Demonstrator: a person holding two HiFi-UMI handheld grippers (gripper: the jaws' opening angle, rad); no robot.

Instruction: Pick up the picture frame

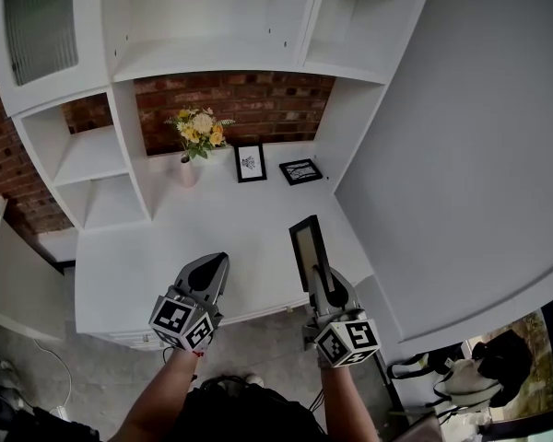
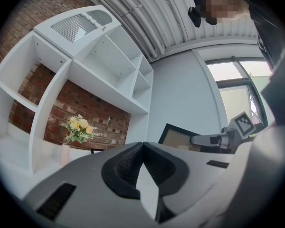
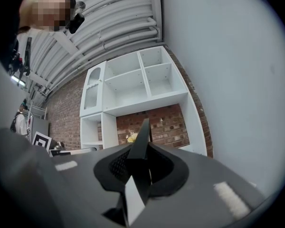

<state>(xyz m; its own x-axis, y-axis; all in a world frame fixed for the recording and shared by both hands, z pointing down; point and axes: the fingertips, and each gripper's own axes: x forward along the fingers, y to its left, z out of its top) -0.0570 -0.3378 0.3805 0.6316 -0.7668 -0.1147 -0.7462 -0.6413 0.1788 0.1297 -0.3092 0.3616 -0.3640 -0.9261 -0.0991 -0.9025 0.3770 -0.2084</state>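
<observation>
A black picture frame (image 1: 307, 247) with a pale insert is held off the white desk (image 1: 166, 256), and my right gripper (image 1: 321, 282) is shut on its lower part. In the right gripper view the frame (image 3: 140, 148) stands edge-on between the pads. My left gripper (image 1: 221, 261) hovers over the desk's front, left of the frame, shut with nothing in it. Its jaws (image 2: 142, 145) meet at the tips in the left gripper view. There the held frame (image 2: 176, 136) and the right gripper (image 2: 213, 139) show at the right.
Two more black frames (image 1: 250, 162) (image 1: 300, 170) stand and lie at the back of the desk, next to a vase of yellow flowers (image 1: 197, 138). White shelving (image 1: 92, 155) surrounds the desk against a brick wall. A grey wall (image 1: 470, 155) rises at the right.
</observation>
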